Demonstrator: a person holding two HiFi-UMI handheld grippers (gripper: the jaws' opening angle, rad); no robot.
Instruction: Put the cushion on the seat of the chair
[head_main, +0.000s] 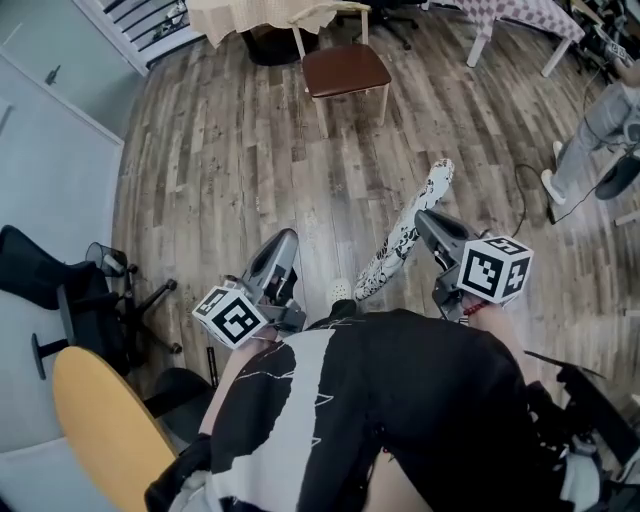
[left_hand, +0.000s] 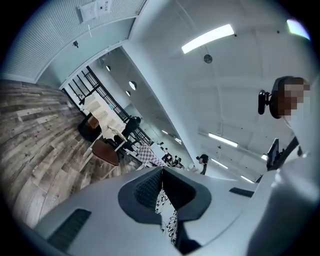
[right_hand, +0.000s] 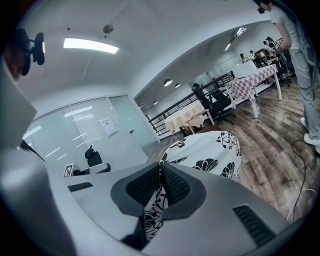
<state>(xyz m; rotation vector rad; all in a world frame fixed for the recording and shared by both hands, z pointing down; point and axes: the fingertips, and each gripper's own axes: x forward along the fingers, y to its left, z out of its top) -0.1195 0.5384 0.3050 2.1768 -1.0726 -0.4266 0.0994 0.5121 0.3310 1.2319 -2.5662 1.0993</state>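
Cushion (head_main: 405, 235) in tight grip of left tongs (left_hand: 161, 172) and right tongs (right_hand: 161, 169), chair (head_main: 345, 68) beyond.

- cushion (head_main: 398, 243): white with black flower print
- chair (head_main: 345, 70): dark brown seat, pale wooden frame
- floor (head_main: 230, 160): grey-brown streaked planks
- far bench cloth (head_main: 530, 12): pale checks

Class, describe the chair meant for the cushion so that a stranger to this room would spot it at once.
Look across the plank floor to the table with the cream cloth at the far end. Beside it stands the chair, with pale wooden legs and a bare brown seat. The black office chair near the glass wall is all black, with no wood.
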